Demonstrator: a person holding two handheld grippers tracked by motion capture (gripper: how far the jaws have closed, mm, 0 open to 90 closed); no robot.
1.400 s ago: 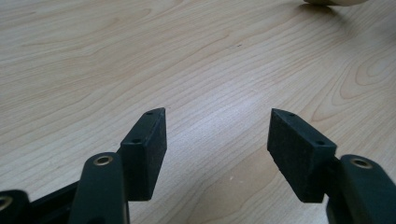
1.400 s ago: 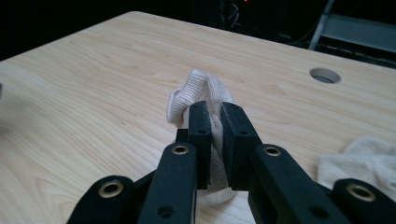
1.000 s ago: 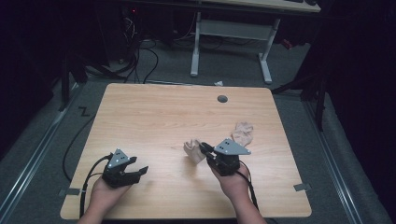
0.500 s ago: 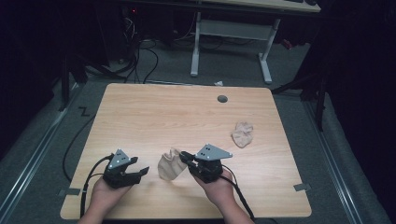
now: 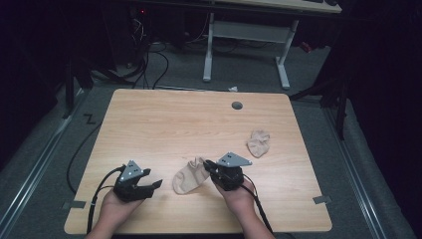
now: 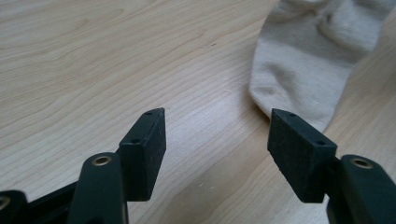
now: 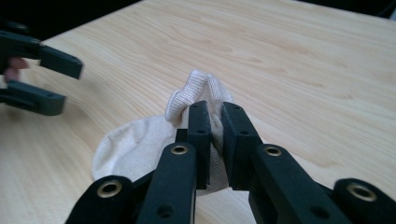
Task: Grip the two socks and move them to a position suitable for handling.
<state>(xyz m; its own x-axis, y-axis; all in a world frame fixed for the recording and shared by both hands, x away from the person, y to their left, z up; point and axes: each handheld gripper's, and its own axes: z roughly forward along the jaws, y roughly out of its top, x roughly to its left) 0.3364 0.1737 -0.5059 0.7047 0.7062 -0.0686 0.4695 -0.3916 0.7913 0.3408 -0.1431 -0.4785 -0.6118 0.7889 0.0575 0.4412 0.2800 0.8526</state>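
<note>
between the right gripper's (image 7: 215, 122) jaws sits the sock (image 7: 135, 149)

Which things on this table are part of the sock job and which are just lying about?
Part of the job:
- beige sock, pinched in the right claw
- crumpled second sock, lying apart at the right
- left claw, open beside the held sock
- wooden table

Just lying about:
- white desk frame behind the table
- cables on the floor

Sock (image 6: 308, 60) cut off by frame edge; right claw (image 7: 215, 140) hides its pinched cuff.
</note>
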